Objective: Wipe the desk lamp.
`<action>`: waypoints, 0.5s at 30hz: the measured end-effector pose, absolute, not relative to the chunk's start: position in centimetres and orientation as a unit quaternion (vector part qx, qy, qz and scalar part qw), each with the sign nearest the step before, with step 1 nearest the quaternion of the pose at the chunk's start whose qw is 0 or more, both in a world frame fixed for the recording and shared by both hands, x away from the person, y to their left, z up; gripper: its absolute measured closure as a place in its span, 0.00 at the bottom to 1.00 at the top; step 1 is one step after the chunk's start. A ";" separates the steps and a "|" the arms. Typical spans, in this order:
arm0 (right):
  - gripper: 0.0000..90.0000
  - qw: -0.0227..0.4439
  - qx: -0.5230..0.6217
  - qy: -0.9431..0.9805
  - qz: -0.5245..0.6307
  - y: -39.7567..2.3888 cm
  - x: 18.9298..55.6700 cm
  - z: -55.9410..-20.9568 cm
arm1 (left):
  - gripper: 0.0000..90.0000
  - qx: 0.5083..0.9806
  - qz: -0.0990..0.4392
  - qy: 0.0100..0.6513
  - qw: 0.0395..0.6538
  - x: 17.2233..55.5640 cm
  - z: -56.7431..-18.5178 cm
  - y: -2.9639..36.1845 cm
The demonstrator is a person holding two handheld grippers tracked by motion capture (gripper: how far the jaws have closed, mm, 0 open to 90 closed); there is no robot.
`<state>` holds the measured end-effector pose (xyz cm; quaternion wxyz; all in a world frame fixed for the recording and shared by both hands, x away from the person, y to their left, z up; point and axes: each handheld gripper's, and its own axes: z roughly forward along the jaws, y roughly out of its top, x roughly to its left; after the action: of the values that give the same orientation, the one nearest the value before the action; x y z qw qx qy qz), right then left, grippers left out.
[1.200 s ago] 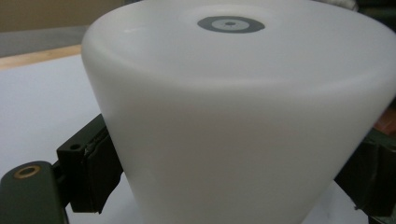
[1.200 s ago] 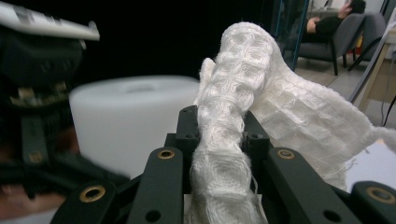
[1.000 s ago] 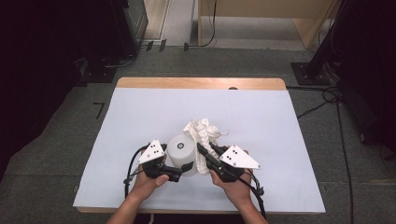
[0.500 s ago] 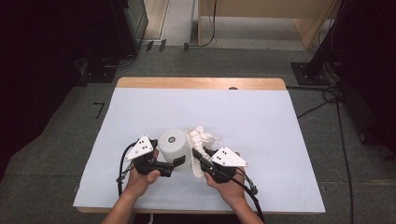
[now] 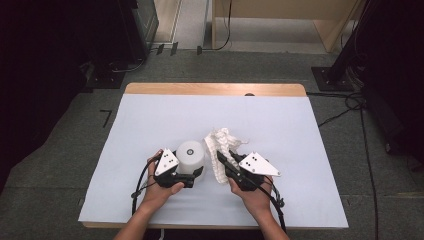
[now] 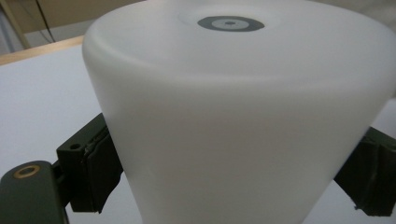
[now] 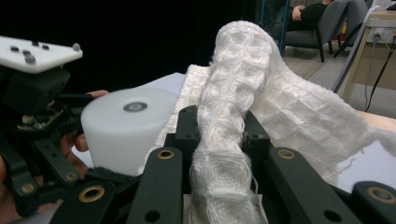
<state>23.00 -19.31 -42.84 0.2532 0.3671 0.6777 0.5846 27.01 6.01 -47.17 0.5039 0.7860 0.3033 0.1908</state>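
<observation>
A plain white cup (image 5: 190, 156) with a grey ringed mark, a white waffle-weave cloth (image 5: 222, 145), a pale blue table cover (image 5: 300, 140).

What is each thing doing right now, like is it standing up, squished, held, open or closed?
White cup: upside down on the table, clamped at its sides.
White cloth: crumpled, one bunched fold pinched, the rest lying on the table.
Left hand-held gripper: jaws wide, closed on the white cup.
Right hand-held gripper: shut on the white cloth.
Table: covered by a pale sheet, wooden edge bare at the far side.

Left tongs (image 5: 196, 172) wide, right tongs (image 5: 223, 159) pinched.
</observation>
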 end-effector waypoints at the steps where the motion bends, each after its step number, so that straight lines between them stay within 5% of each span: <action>1: 0.83 0.255 0.367 0.677 0.585 -19.4 23.0 -42.9 | 0.10 0.787 0.195 0.304 0.500 27.0 -47.3 5.9; 15: 0.83 0.257 0.369 0.679 0.580 -19.4 23.1 -43.0 | 0.04 0.787 0.216 0.308 0.489 26.5 -47.9 6.5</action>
<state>23.09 -19.42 -43.01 0.2571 0.3687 0.6794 0.5799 26.49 6.49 -47.91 0.4891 0.7868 0.3083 0.2160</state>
